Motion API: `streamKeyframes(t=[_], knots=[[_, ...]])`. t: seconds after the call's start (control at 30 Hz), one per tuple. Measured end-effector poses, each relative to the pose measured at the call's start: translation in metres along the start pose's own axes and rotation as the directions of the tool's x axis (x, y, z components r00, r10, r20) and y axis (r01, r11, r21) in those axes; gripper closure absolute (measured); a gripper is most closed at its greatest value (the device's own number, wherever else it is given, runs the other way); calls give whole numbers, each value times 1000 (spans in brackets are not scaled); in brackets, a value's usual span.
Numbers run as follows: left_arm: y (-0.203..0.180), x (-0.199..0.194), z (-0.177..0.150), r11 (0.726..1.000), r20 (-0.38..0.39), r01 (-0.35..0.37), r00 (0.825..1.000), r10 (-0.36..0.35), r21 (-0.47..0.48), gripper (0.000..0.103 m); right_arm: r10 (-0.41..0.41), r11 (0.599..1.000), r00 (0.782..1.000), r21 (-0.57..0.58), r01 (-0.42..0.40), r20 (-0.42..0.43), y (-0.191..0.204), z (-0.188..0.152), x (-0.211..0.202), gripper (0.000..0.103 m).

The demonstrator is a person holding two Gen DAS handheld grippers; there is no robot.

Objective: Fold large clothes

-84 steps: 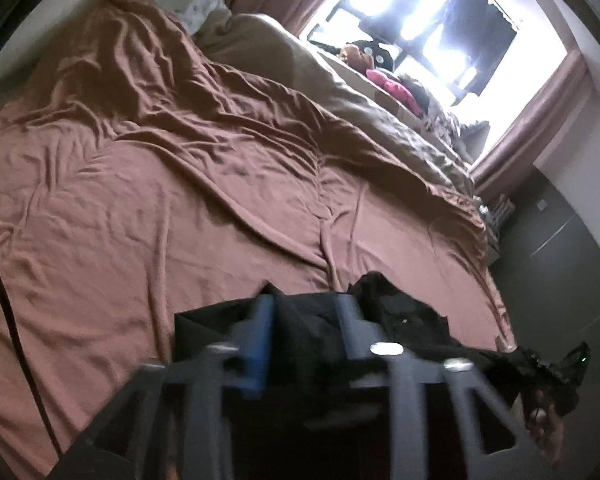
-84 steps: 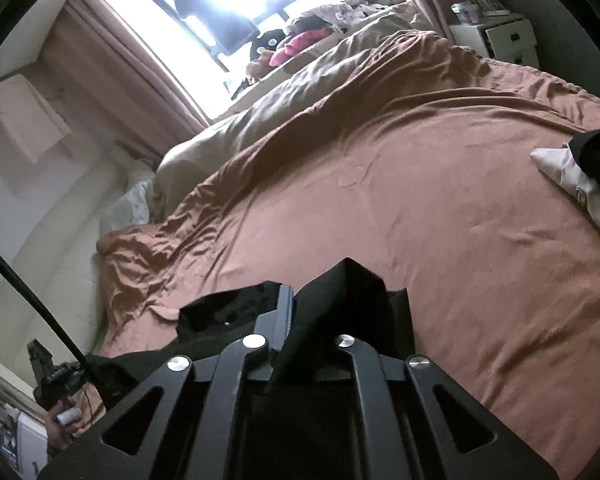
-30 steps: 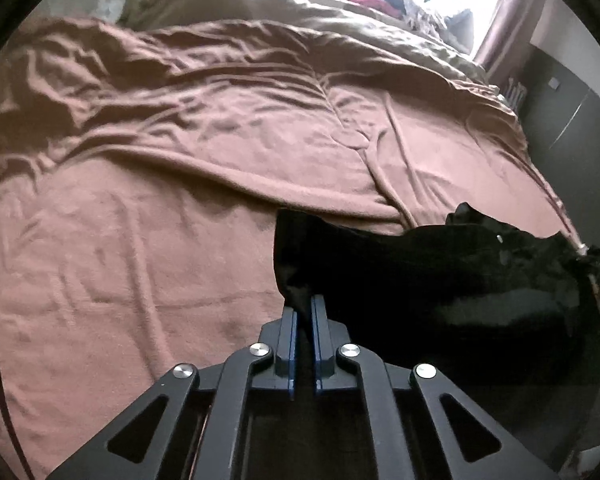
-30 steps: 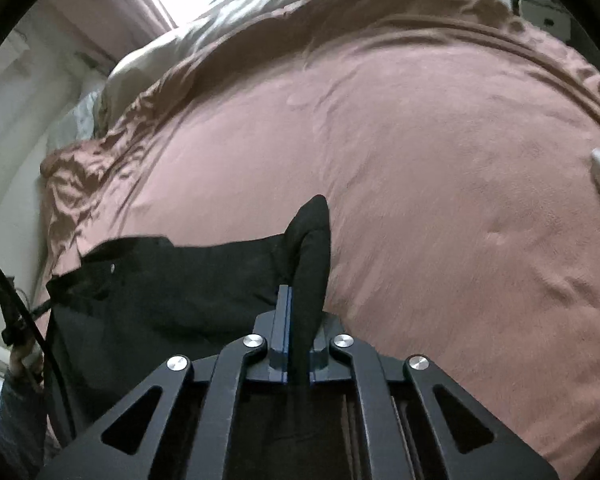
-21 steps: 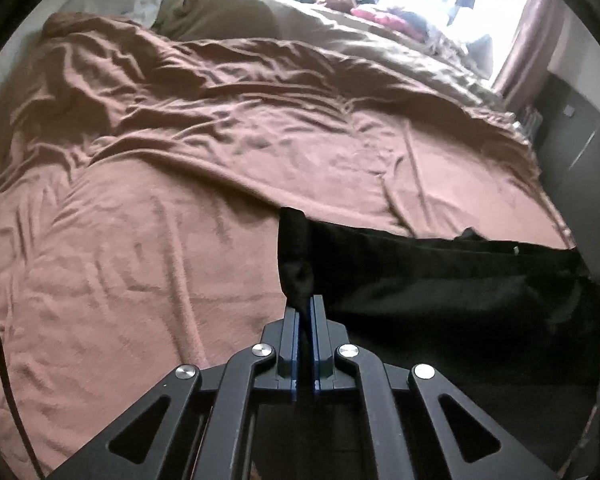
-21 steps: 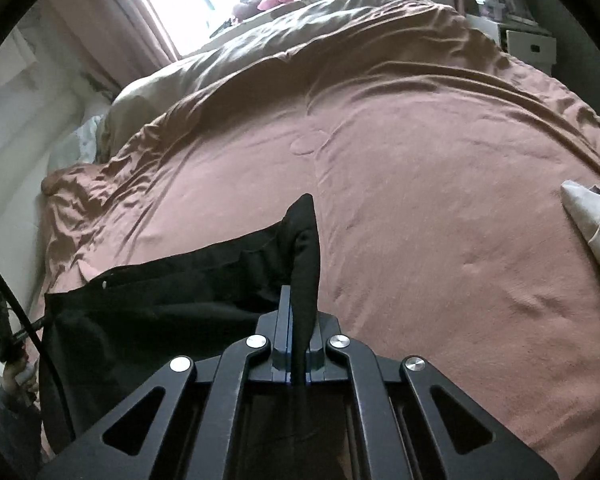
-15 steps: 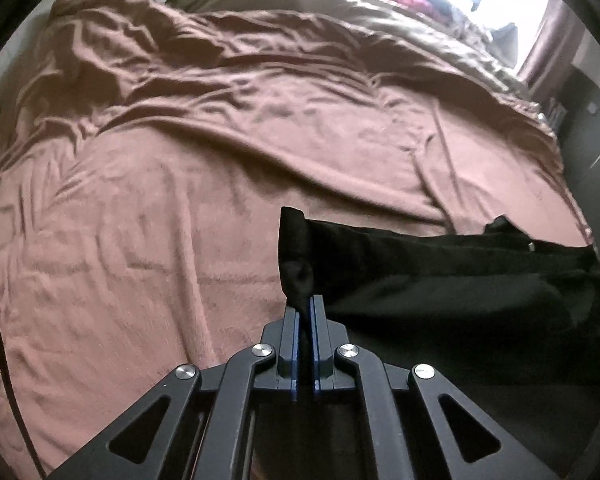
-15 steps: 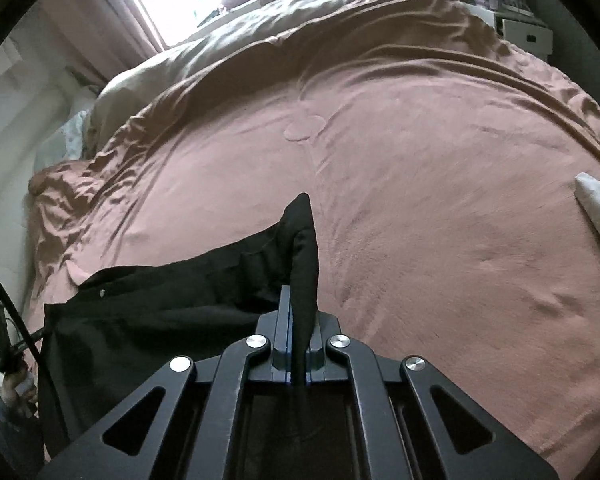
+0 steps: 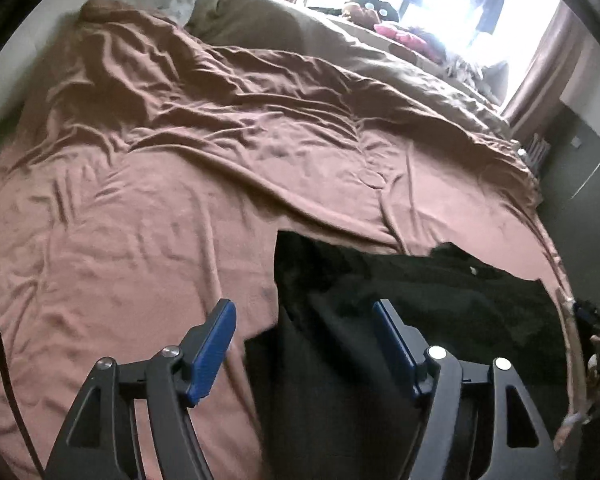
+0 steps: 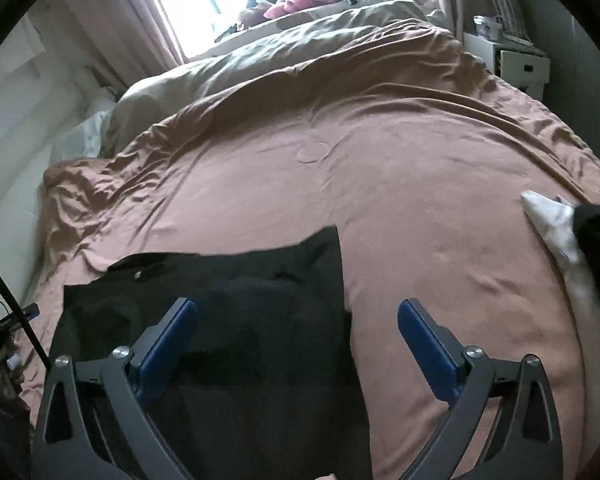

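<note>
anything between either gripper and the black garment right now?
Nothing visible. The black garment lies flat on the brown bedspread, right under the left gripper and the right gripper. Both have just been opening and stand open, pads off the cloth. The white cloth lies well aside at the right.

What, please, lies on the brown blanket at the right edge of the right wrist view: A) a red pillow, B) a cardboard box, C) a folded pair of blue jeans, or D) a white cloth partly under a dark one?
D: a white cloth lies on the blanket there, a dark cloth overlapping its right side.
</note>
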State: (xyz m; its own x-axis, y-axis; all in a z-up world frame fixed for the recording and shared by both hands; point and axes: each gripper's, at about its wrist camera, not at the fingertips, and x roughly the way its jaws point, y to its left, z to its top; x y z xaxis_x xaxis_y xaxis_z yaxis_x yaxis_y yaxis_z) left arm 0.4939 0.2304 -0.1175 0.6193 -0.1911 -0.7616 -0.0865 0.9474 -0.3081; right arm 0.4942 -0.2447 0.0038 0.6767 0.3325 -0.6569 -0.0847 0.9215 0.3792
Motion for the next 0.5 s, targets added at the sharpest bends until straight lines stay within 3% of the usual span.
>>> streamKeyframes(t=[0.13,0.4,0.5], knots=[[1,-24,-29,1000,-8,22,1000,-23,-10,31,-7,1000,1000,-17,7,9,-4,-17,-30,3],[0,-46,-102,999,-82,43,996,-45,-20,31,-6,997,998,-73,2,-62,0,-73,-66,4],[4,-51,-124,998,-96,45,994,-48,-41,31,-12,996,997,-88,5,-80,1,-94,-72,11]])
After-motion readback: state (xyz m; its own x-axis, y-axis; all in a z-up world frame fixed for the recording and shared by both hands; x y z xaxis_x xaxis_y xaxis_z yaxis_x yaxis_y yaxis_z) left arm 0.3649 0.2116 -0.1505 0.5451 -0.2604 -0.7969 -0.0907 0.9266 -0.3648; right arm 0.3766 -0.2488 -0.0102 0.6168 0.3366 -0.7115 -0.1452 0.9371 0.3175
